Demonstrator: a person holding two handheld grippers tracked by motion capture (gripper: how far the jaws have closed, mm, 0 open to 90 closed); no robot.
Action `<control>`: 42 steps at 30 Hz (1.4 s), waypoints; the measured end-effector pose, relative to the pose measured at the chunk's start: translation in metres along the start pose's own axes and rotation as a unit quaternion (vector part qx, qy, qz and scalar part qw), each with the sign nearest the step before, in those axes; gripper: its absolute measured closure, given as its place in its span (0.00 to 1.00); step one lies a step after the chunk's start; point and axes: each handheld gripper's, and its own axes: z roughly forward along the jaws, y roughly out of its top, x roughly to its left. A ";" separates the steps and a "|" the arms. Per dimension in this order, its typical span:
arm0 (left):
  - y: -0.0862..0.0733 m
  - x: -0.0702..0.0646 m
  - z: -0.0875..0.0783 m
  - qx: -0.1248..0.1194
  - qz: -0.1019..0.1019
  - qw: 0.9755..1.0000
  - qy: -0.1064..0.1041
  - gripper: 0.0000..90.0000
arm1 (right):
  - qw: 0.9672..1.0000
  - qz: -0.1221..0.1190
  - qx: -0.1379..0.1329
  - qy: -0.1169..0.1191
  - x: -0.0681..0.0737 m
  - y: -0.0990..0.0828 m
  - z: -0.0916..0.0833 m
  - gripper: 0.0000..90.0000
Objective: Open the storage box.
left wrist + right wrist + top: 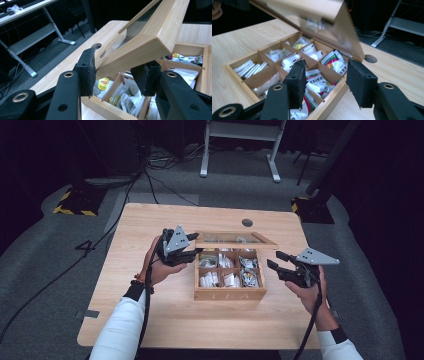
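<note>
A wooden tea box sits mid-table, its compartments filled with several tea bags. Its glass-paned lid stands raised and tilted. My left gripper is at the lid's front left corner. In the left gripper view the lid lies between the pads of that gripper, which is shut on it. My right gripper hovers just off the box's right side, open. In the right gripper view nothing lies between the jaws of that gripper, beyond which are the tea bags and the lid.
A round cable hole lies behind the box near the table's far edge. A white desk frame stands on the floor beyond, with cables at the left. Bare wood spreads in front of the box.
</note>
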 end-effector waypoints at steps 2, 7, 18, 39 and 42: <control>0.001 0.002 0.001 -0.003 -0.004 1.000 -0.003 0.62 | 1.000 -0.005 0.007 0.002 0.001 -0.003 0.002 0.55; 0.004 0.007 0.002 -0.007 -0.009 1.000 -0.007 0.63 | 1.000 -0.011 0.021 0.011 0.003 -0.008 0.006 0.55; 0.010 0.017 0.005 -0.025 -0.027 0.999 -0.001 0.66 | 0.998 -0.029 0.047 0.034 0.012 -0.012 0.015 0.54; 0.024 0.043 0.018 -0.050 -0.064 0.997 0.013 0.69 | 0.995 -0.040 0.075 0.044 0.013 -0.020 0.024 0.54; 0.024 0.048 0.021 -0.054 -0.072 0.996 0.011 0.70 | 0.995 -0.039 0.076 0.045 0.013 -0.020 0.024 0.54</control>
